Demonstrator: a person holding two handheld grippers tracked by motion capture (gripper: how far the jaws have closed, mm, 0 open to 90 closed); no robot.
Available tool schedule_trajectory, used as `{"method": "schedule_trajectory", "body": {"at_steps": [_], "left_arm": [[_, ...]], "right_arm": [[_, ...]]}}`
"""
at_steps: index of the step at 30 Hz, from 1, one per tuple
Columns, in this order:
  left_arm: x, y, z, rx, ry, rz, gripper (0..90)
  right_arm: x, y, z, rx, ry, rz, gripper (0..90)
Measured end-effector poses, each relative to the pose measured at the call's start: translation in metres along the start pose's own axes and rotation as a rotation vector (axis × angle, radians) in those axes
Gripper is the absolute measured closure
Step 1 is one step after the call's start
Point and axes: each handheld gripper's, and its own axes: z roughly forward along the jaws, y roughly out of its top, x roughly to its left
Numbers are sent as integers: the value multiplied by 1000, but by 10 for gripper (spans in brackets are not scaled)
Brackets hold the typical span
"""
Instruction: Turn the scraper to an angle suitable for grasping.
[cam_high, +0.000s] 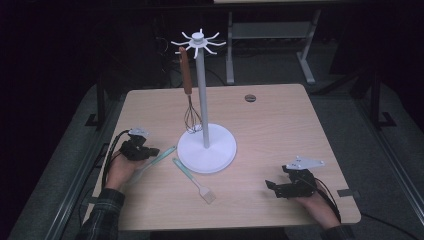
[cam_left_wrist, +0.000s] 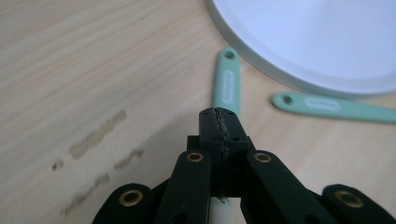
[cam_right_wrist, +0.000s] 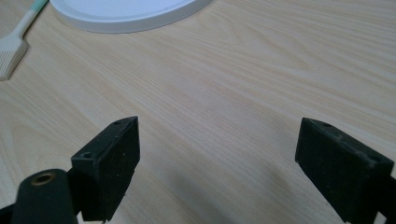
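At table's left, left tongs (cam_high: 150, 151) pressed together on mint utensil handle (cam_left_wrist: 226, 84), long axis running toward white rack base (cam_high: 207, 148); hook crown (cam_high: 198, 41) overhead. Right tongs (cam_high: 270, 186) spread, well apart.

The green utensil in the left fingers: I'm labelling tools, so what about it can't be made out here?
- Green utensil, left gripper view: head end hidden behind the shut left gripper.
- High view: the same end is covered by the gripper and hand.
- Handle lettering: blurred.
- Second green handle: cut off by the right edge.
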Motion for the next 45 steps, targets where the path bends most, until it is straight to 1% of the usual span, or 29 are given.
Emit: {"method": "schedule_trajectory", "body": {"at_steps": [1,2,3,4,5,9,10,11,12,14,15,17,18,21,22,24,25,26,27,29,30,32,36,38,43,45], "left_arm": [[-1,-3,-3,9,3,4,886],[-1,-6,-5,7,2,4,850],[-2,-11,-8,12,-9,4,843],[-3,-15,-9,6,-10,-9,835],[-3,-18,-11,13,-6,2,824],[-6,-30,-18,-2,-8,-6,780],[-7,-31,-18,7,4,1,774],[-7,-33,-18,4,14,11,770],[-7,-34,-18,4,18,-1,768],[-6,-36,-17,16,36,14,768],[-6,-37,-16,16,41,9,761],[-6,-39,-15,30,46,14,761],[-6,-40,-15,21,46,13,761],[-7,-41,-15,19,57,15,762],[-8,-42,-15,16,67,10,766],[-10,-43,-16,16,79,13,766],[-11,-43,-15,3,84,0,766],[-13,-44,-15,5,93,2,765],[-14,-44,-15,7,106,15,765],[-17,-43,-15,13,129,18,780],[-18,-43,-15,16,134,17,790],[-18,-43,-15,17,134,14,794],[-17,-42,-15,20,129,-5,802],[-18,-41,-15,25,136,-1,807],[-15,-42,-15,14,112,-41,813],[-15,-42,-16,10,110,-52,816]], "right_arm": [[0,0,0,0,0,1,140],[0,0,0,0,2,0,140],[0,0,0,0,2,-1,140],[1,0,0,3,3,-3,140],[1,0,0,4,3,-3,140],[1,0,0,2,2,-2,140],[1,0,0,2,2,-2,140],[1,0,0,2,1,-3,140],[1,0,0,4,1,-2,140],[1,0,0,4,2,-3,140],[1,0,0,5,2,-3,140],[1,0,0,3,2,-4,140],[1,0,0,3,1,-3,140],[1,0,0,1,1,-2,140],[1,0,0,1,1,-3,140],[1,0,0,3,2,-3,140],[1,0,0,3,2,-3,140],[1,0,0,3,2,-2,140],[2,0,0,3,2,-1,140],[2,0,0,4,1,-2,140],[2,0,0,4,1,-2,140],[2,0,0,3,1,-4,140],[2,0,0,3,1,-1,140],[2,0,0,4,0,-2,140],[1,0,-1,3,2,-1,140],[1,0,-1,3,2,-2,140]]}}
